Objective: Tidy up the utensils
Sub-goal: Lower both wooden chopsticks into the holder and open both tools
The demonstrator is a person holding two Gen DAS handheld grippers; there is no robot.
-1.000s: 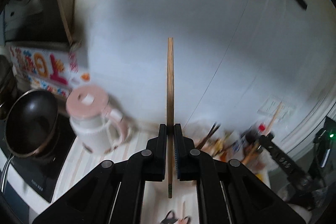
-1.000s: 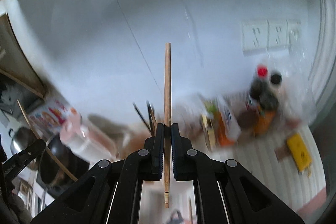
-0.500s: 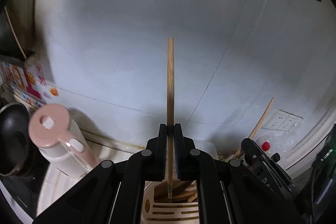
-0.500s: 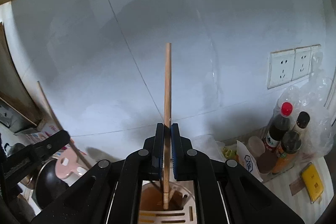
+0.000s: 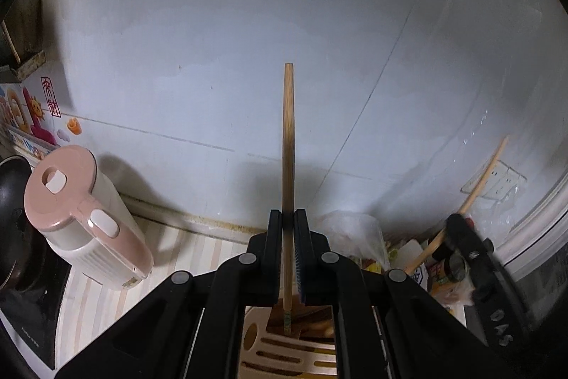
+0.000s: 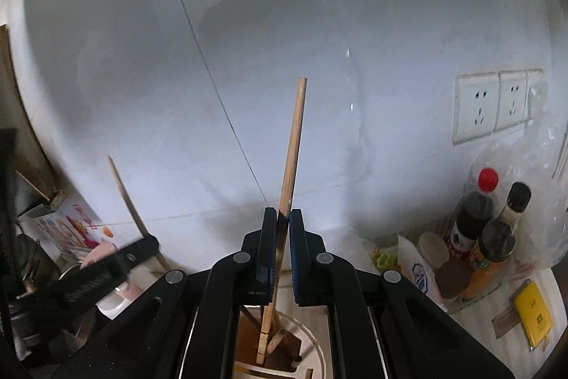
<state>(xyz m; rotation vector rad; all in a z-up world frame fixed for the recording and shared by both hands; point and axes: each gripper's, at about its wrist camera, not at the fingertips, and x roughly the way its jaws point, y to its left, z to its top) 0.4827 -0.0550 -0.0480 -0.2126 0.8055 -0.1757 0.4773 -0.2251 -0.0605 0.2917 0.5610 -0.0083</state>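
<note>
Your left gripper (image 5: 288, 222) held a wooden chopstick (image 5: 288, 144) upright, the jaws closed on its lower part. The lower end of this chopstick hung just over the beige holder (image 5: 284, 354), which stood on the striped desk (image 5: 198, 244) at 6 o'clock in the left view. I cannot tell if the end touched anything inside the holder. A pink and white kettle (image 5: 81, 219) stood on the desk at 9 o'clock, and a black pan (image 5: 14, 219) was near it at the left edge.

Your right gripper (image 6: 282, 226) had its jaws a little apart around a second chopstick (image 6: 293, 144). This one leaned to 1 o'clock, and its lower end already stood inside the holder (image 6: 312, 340), among other dark utensils. It seemed to lean against the left jaw, but I cannot tell if the jaws pressed it.

In the right view, dark bottles (image 6: 486, 222) stood at 3 o'clock, below the wall sockets (image 6: 493, 105). A yellow box (image 6: 534, 317) lay on the desk at 4 o'clock.
</note>
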